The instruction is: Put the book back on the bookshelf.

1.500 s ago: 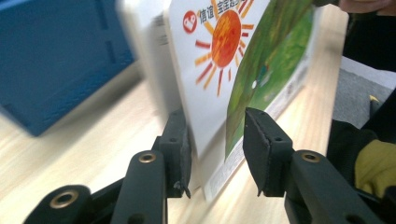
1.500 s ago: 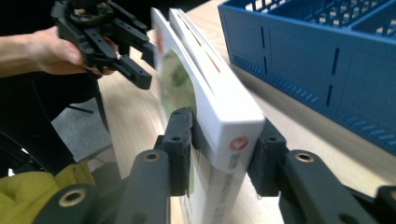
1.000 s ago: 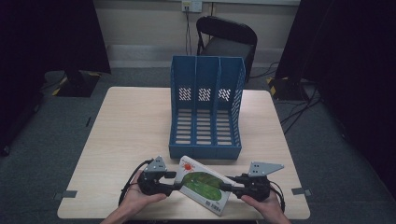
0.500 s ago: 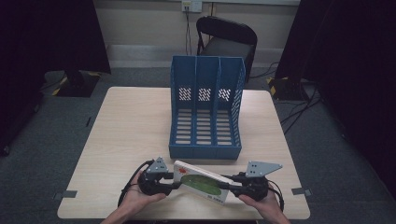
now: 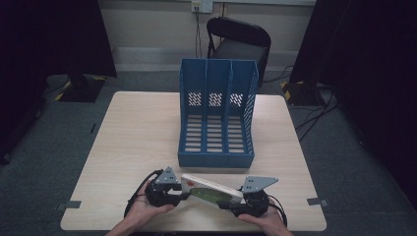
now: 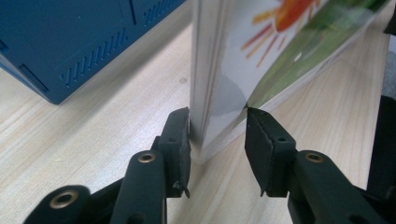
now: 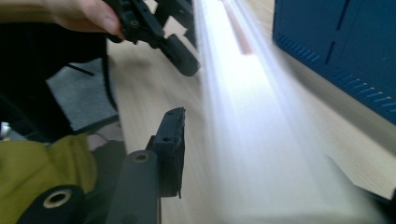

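Clearly I have the book (image 5: 211, 190) tilted up at the counter's (image 5: 133, 142) near edge before the blue file rack (image 5: 216, 118), left gripper's (image 6: 217, 135) fingers pinching its corner, right gripper's (image 5: 231, 204) fingers just easing apart beside it; stiff, light, glossy, best clamped near the spine.

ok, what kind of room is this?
Looks like a staged recording room rather than a real office: dark curtains flank one wooden table, which carries a blue file rack, with cables on grey carpet.

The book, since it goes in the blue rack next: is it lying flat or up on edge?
On edge, tilted: in the left gripper view the book stands with its lower edge on the table.
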Demonstrator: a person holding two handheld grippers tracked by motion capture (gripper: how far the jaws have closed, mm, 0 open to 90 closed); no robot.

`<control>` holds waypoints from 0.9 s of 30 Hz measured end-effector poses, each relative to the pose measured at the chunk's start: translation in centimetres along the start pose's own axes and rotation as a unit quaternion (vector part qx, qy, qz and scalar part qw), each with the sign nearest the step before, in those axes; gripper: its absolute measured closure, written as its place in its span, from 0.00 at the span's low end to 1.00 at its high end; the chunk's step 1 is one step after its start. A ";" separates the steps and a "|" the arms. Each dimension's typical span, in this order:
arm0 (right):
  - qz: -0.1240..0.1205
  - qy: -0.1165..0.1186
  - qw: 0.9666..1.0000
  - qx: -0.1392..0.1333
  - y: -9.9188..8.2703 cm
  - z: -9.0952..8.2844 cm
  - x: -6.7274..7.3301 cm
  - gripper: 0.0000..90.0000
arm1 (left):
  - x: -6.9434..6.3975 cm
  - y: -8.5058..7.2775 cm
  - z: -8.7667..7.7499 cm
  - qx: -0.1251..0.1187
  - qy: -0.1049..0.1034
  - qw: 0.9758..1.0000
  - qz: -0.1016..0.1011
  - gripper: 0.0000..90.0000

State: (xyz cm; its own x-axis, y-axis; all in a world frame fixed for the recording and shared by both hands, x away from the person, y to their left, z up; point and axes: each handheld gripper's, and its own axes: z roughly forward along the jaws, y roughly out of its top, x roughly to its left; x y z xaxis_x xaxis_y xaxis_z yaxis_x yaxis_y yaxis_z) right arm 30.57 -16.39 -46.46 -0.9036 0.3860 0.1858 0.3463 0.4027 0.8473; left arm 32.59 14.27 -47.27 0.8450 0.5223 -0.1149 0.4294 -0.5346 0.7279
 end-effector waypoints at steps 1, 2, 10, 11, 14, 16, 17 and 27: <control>-0.003 -0.004 1.000 0.004 0.0 0.2 -0.1 0.65 | 0.0 0.0 0.2 0.006 0.000 1.000 0.003 0.68; 0.000 -0.004 1.000 0.004 0.0 0.3 -0.2 0.66 | -0.1 0.0 0.3 0.006 0.001 1.000 0.004 0.68; -0.006 0.000 1.000 0.010 0.2 1.3 -0.4 0.80 | -0.1 0.1 0.5 0.009 0.004 1.000 0.006 0.67; -0.002 -0.005 1.000 0.005 0.0 1.3 -0.5 0.83 | 0.0 0.1 0.5 0.009 0.001 1.000 0.007 0.67; -0.004 -0.009 1.000 0.008 0.0 1.3 -0.3 0.84 | 0.2 0.1 0.5 0.010 -0.001 1.000 -0.001 0.66; -0.004 -0.009 1.000 0.008 0.0 1.3 -0.4 0.85 | 0.2 0.1 0.6 0.009 -0.001 1.000 -0.005 0.66; -0.002 -0.009 1.000 0.008 0.0 1.3 -0.4 0.85 | 0.2 0.1 0.6 0.006 -0.003 1.000 -0.009 0.65; 0.003 -0.002 1.000 0.016 0.4 1.2 -0.4 0.85 | 0.5 0.3 -0.1 -0.011 -0.019 0.998 -0.064 0.49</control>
State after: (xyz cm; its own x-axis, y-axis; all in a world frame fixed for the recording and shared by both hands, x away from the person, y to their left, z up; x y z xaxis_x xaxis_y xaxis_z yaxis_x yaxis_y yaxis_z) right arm 31.38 -15.36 -46.79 -0.9003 0.3915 0.1900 0.3606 0.4267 0.8294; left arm 33.13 14.47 -47.09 0.7948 0.5600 -0.2337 0.5286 -0.4497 0.7200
